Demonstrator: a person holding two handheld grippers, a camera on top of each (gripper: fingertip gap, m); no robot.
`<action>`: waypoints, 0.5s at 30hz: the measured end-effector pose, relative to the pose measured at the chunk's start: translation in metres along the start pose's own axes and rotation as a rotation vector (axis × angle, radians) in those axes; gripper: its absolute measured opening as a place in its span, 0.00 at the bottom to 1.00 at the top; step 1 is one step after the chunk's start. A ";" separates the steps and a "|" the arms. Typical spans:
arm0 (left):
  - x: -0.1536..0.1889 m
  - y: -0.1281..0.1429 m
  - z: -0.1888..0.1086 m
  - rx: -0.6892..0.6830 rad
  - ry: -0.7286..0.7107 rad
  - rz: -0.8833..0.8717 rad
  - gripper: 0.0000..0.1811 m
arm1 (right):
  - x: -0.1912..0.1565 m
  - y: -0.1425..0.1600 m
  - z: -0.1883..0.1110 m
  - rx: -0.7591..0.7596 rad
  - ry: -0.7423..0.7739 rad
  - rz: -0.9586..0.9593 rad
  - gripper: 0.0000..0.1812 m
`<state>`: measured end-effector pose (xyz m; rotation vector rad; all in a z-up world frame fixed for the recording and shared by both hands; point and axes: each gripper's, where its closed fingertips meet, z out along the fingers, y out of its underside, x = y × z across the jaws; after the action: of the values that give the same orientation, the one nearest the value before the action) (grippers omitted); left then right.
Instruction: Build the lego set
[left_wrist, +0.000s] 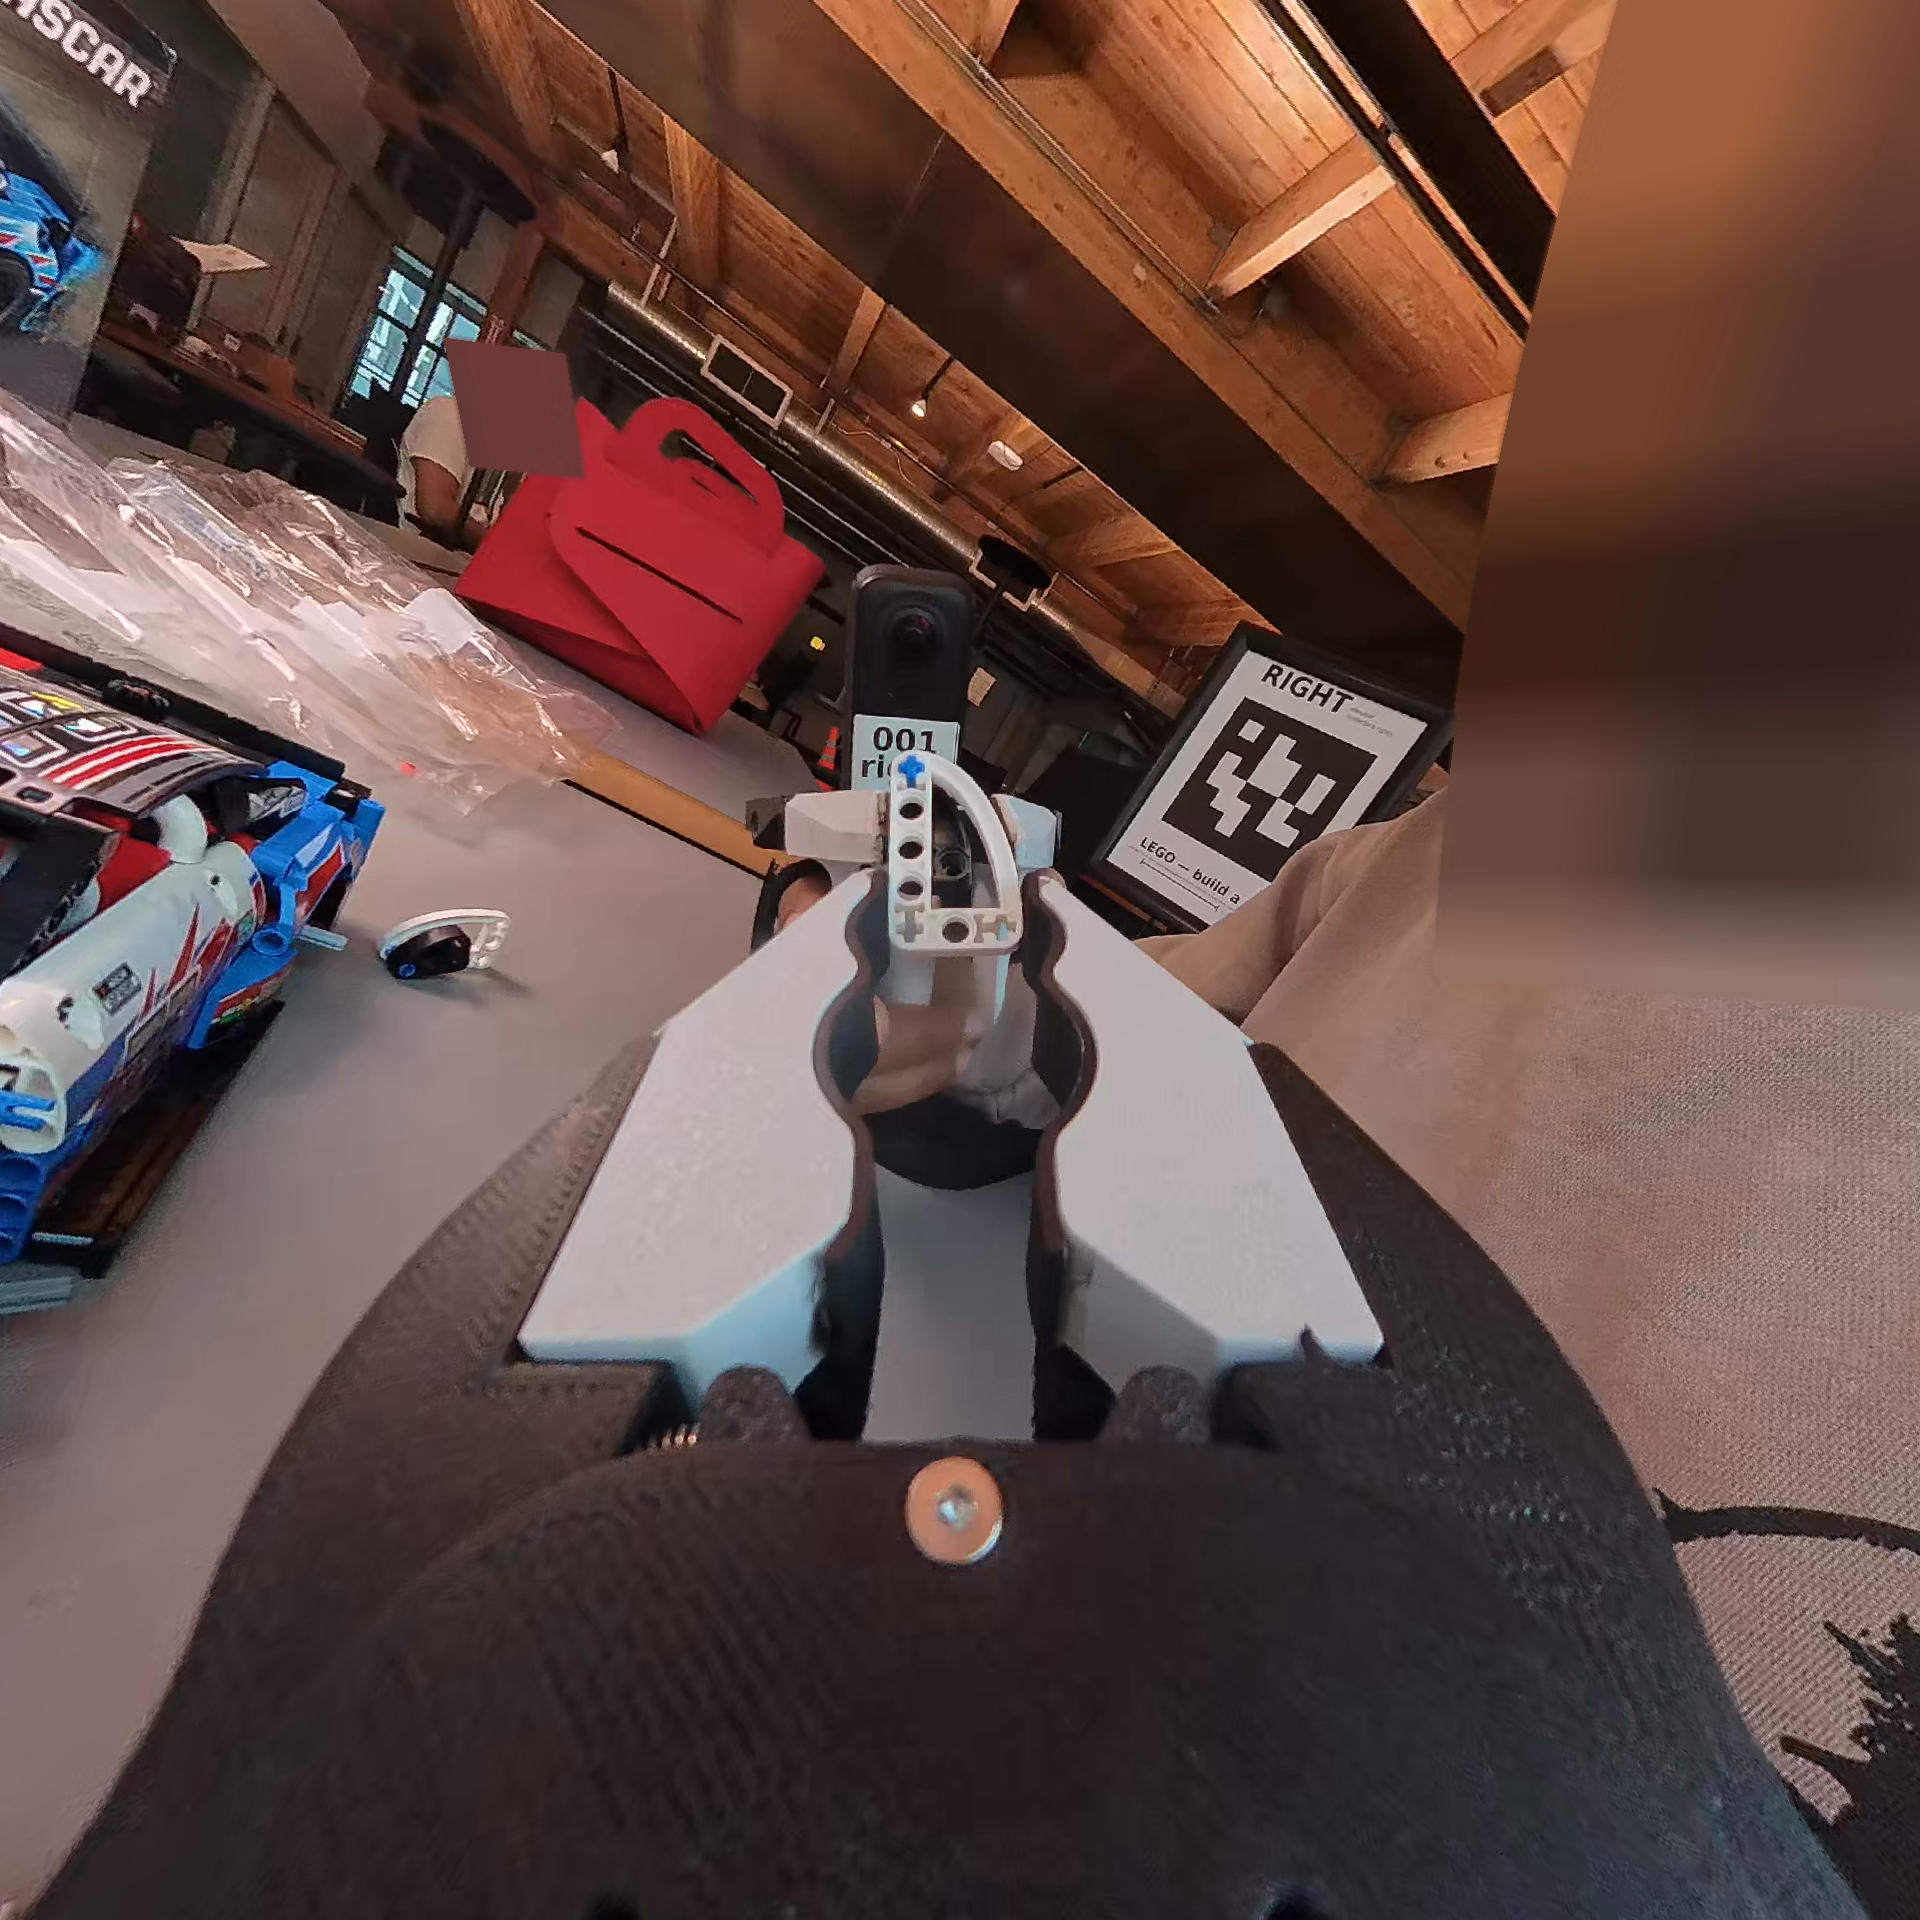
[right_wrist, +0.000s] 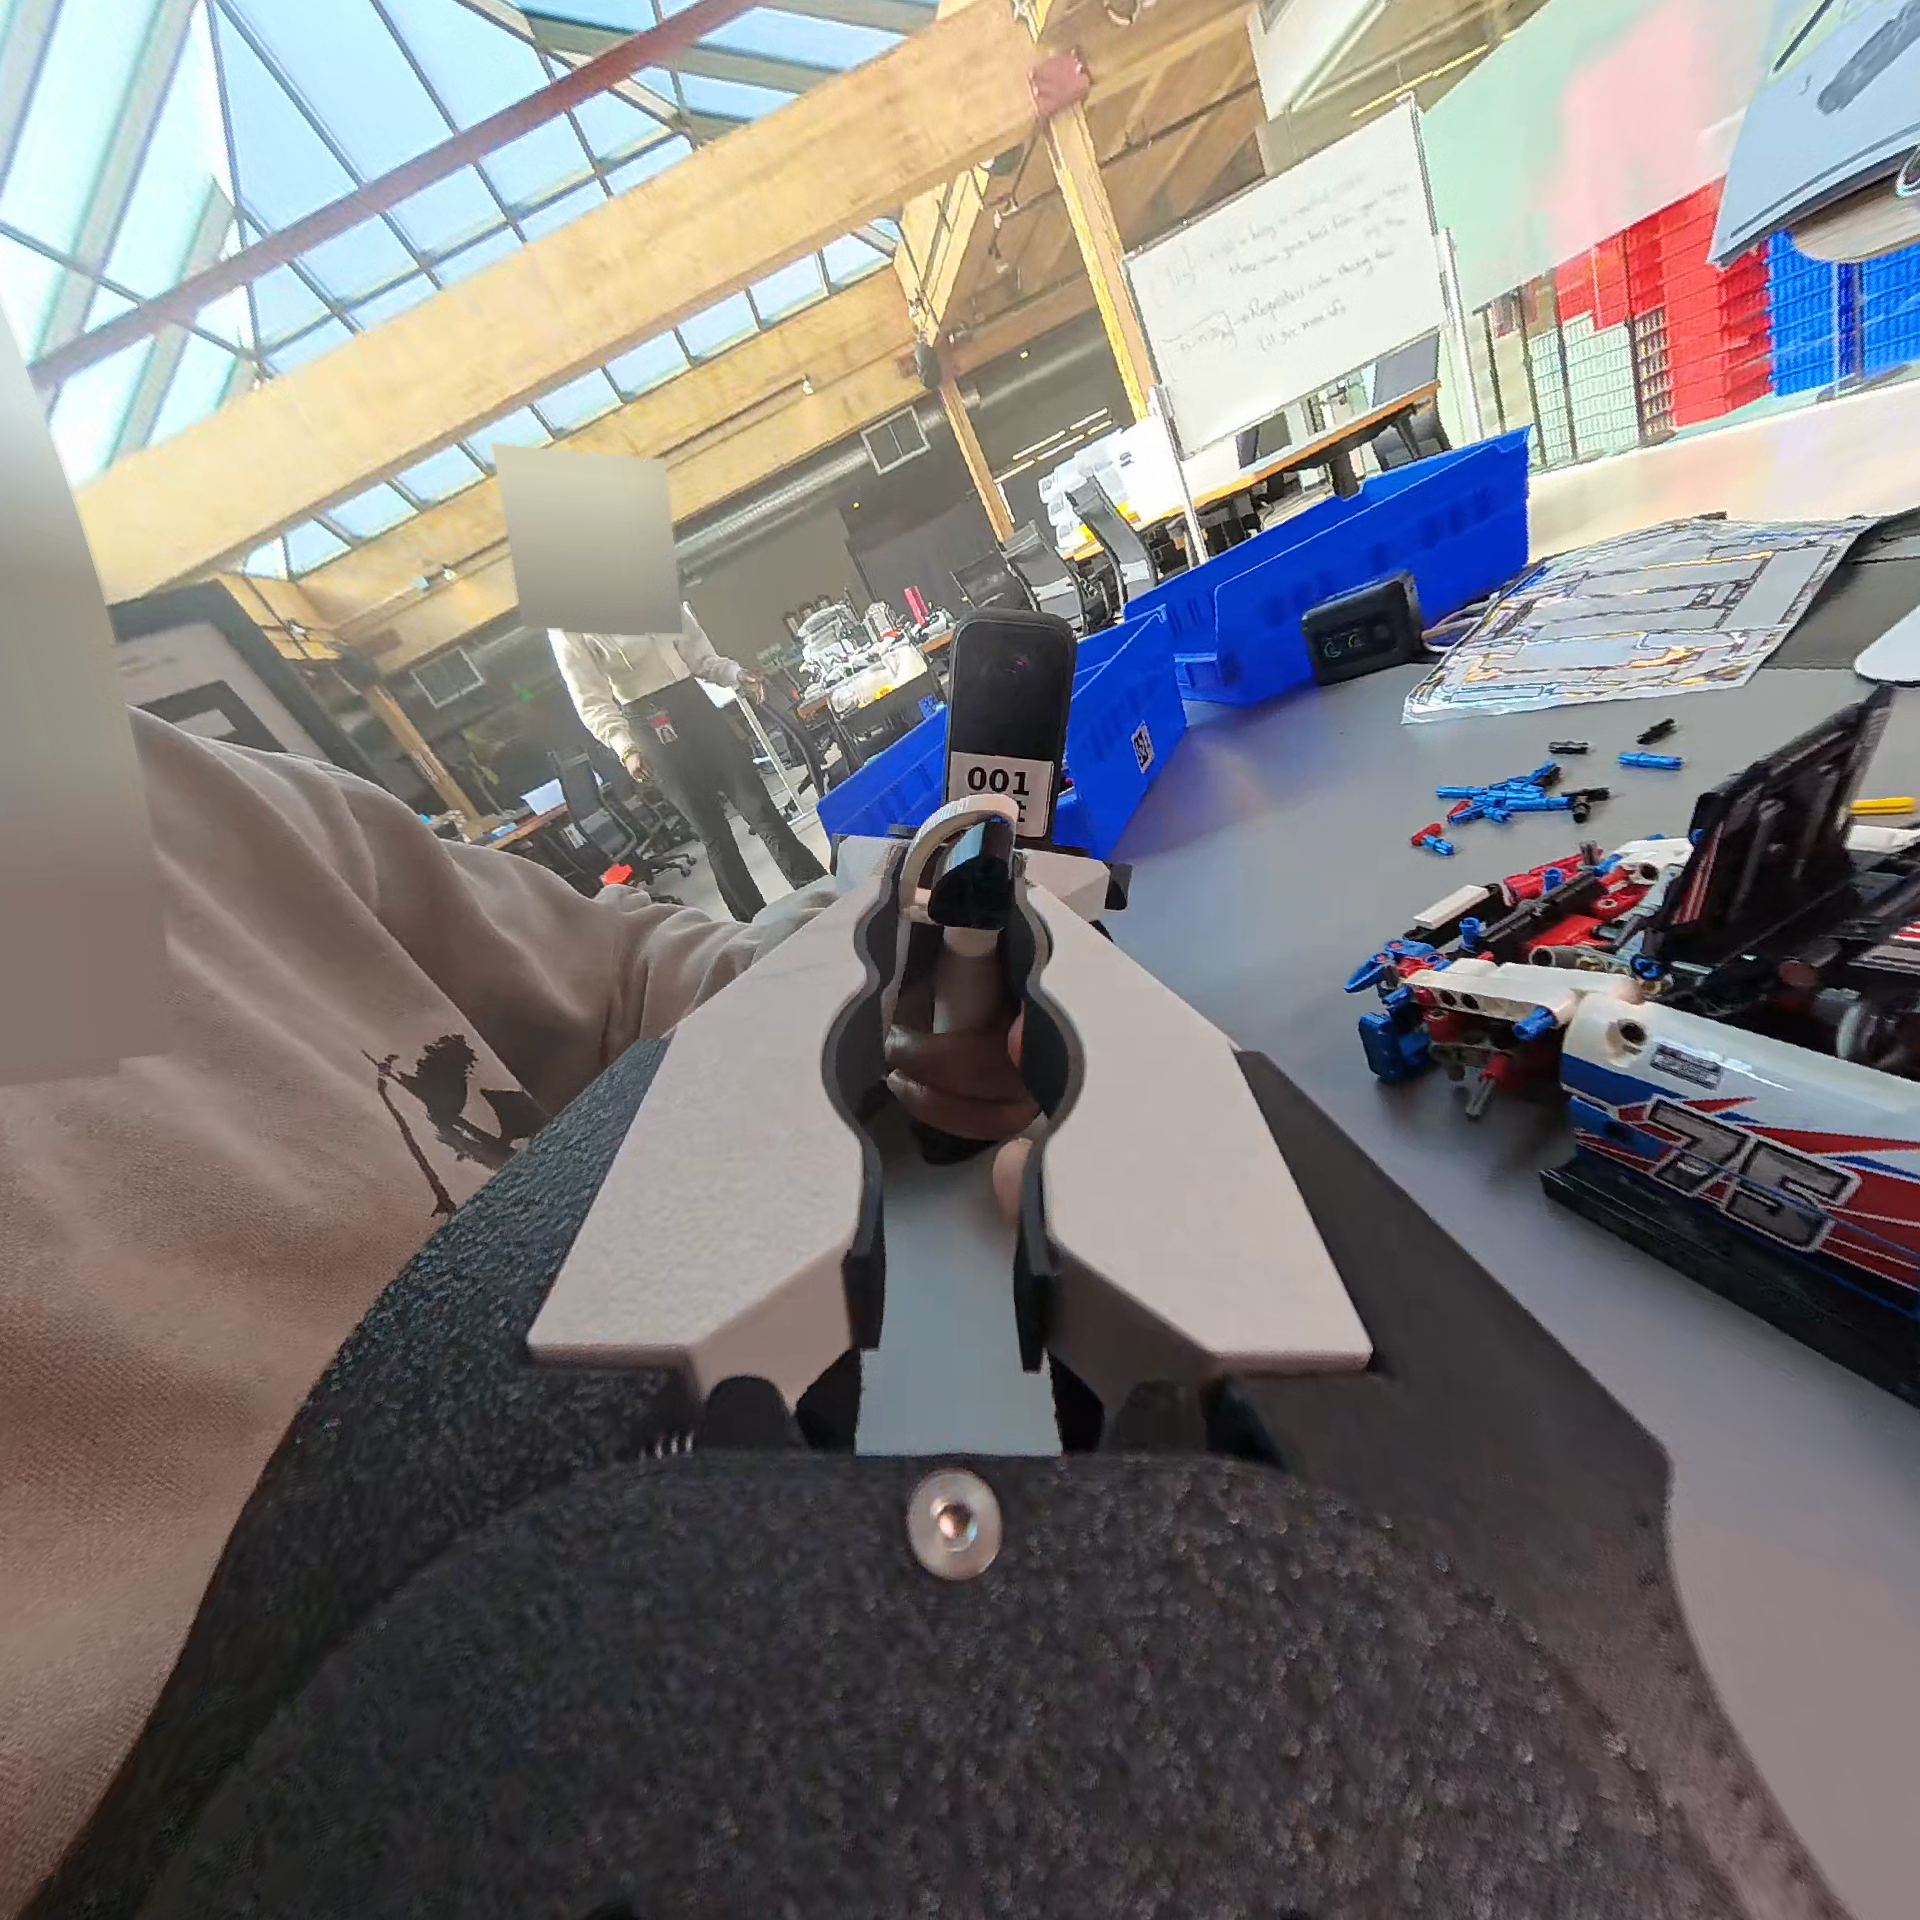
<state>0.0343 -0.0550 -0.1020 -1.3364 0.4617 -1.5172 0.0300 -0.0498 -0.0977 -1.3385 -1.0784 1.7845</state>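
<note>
While both tools are raised above the grey bench, a white curved Lego panel with a row of holes is clamped by the left hand-held gripper; a glossy black wedge-shaped Lego piece is clamped by the right hand-held gripper. A blue, white and red Lego race car is seen at three o'clock in the right wrist view
</note>
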 end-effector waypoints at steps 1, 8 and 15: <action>0.000 0.001 0.001 -0.006 0.001 0.001 0.12 | 0.000 0.000 0.000 0.002 0.003 0.003 0.09; -0.002 0.012 0.003 -0.071 -0.013 0.020 0.12 | 0.004 0.004 -0.003 -0.018 -0.003 0.039 0.06; -0.001 0.015 -0.001 -0.130 -0.034 0.077 0.20 | 0.005 0.014 -0.004 -0.087 0.002 -0.011 0.06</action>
<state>0.0400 -0.0604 -0.1145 -1.4258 0.5919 -1.4192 0.0327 -0.0507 -0.1125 -1.3828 -1.1721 1.7450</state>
